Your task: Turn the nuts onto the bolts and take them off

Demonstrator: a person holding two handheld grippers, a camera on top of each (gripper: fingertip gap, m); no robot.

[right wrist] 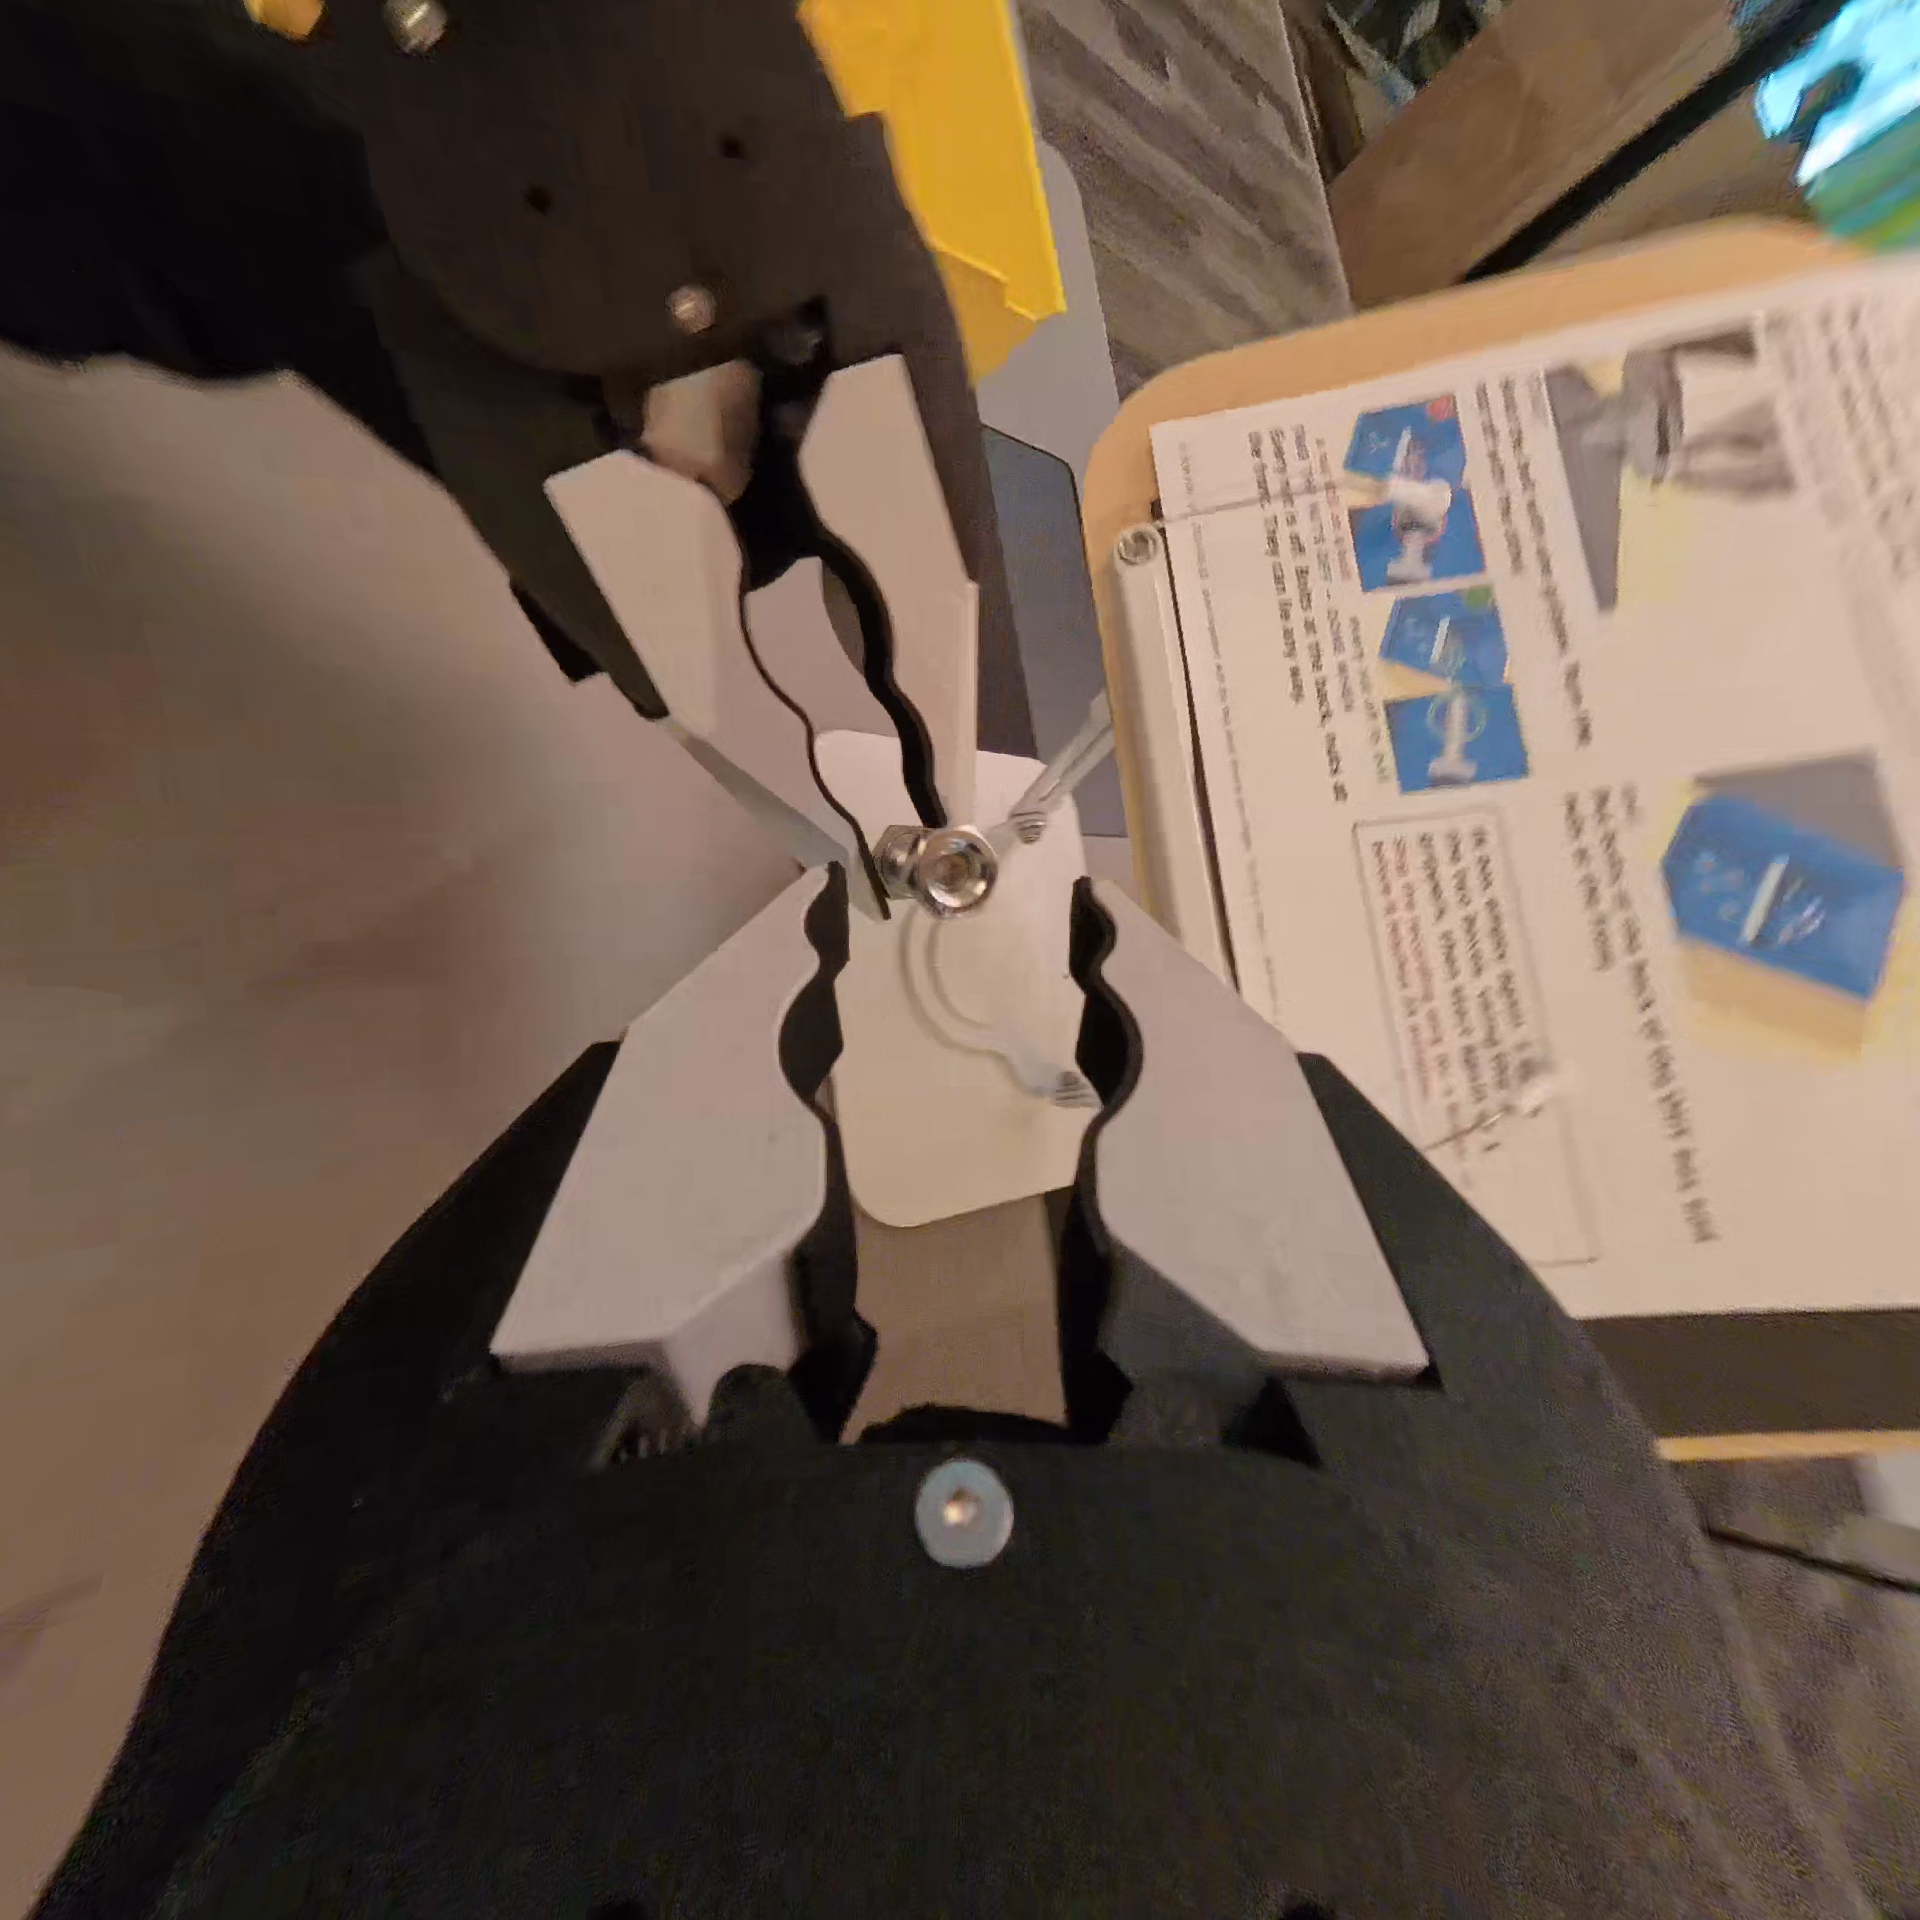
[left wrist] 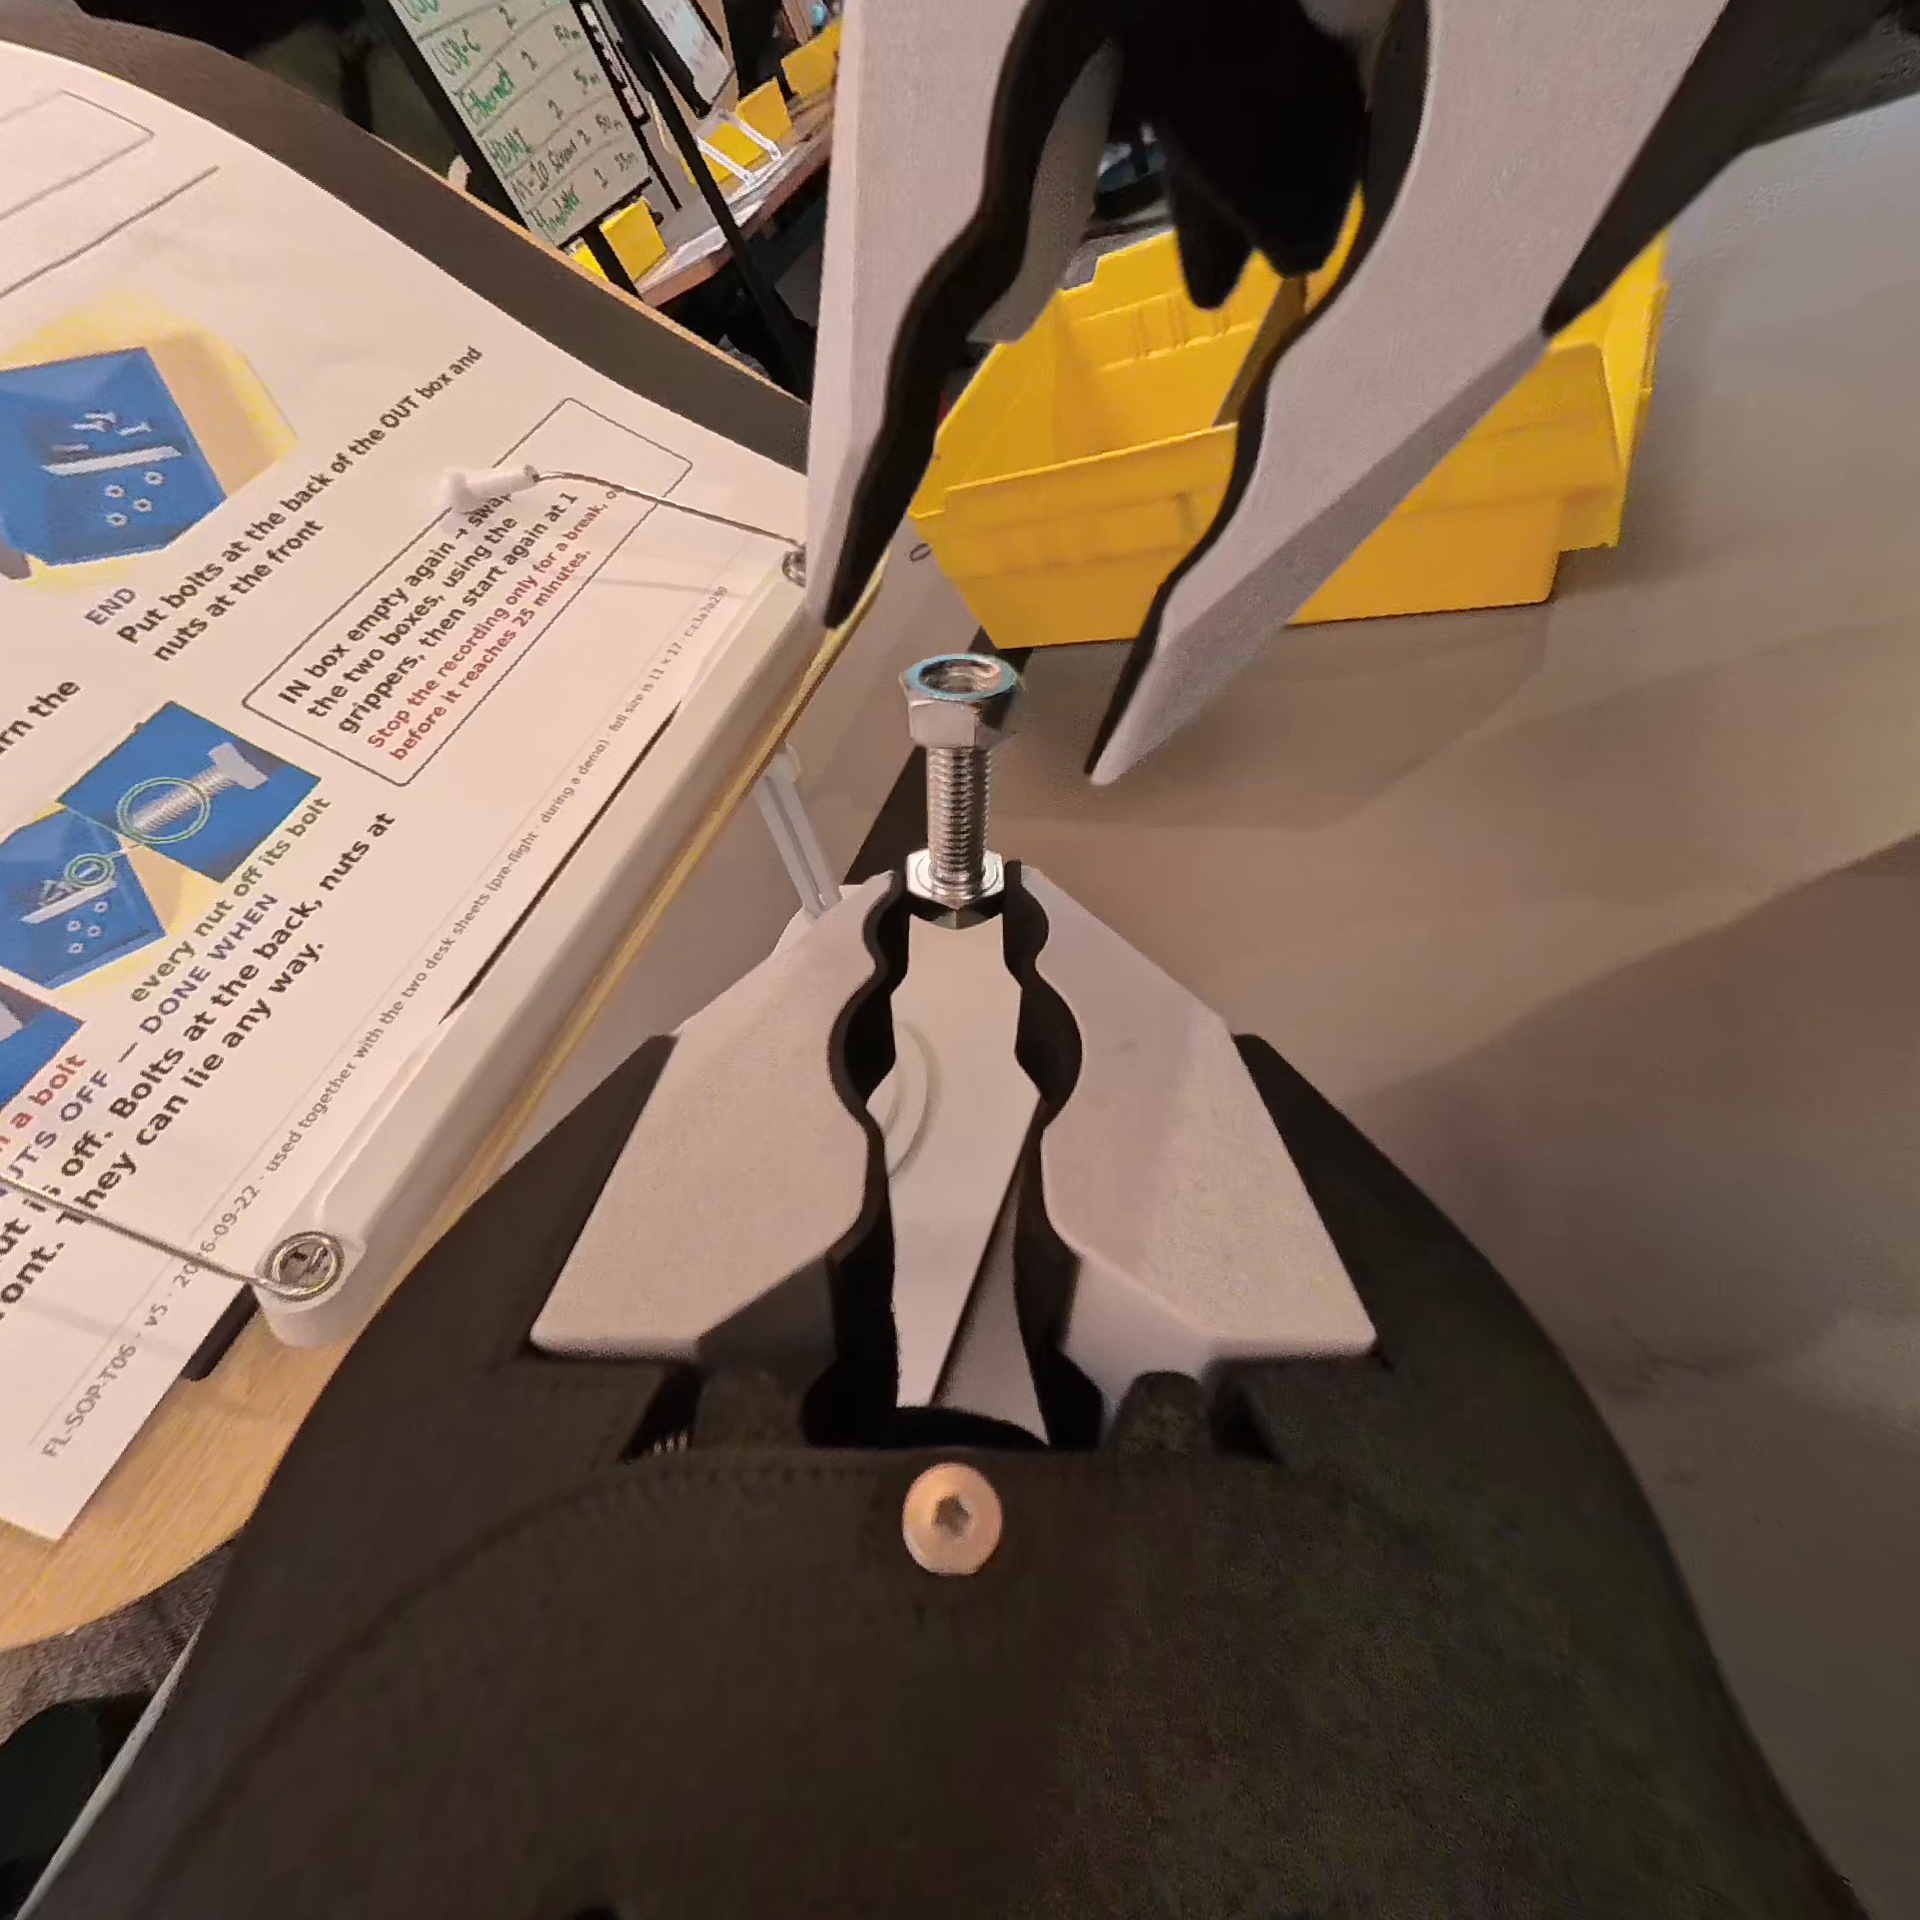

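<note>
The left gripper [left wrist: 957, 902] points up toward twelve o'clock, clamped on the hex head of the bolt [left wrist: 957, 821], which stands upright with the nut [left wrist: 962, 698] threaded at its tip. The right gripper [left wrist: 961, 691] hangs above from one o'clock, its jaws spread wide either side of the nut without touching. Behind lies a yellow bin [left wrist: 1288, 499], partly hidden. The instruction sheet [left wrist: 260, 644] at nine o'clock is cut off.

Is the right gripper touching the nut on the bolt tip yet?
Apart. The left wrist view shows the open right gripper straddling the nut, background visible between each finger and it.
</note>
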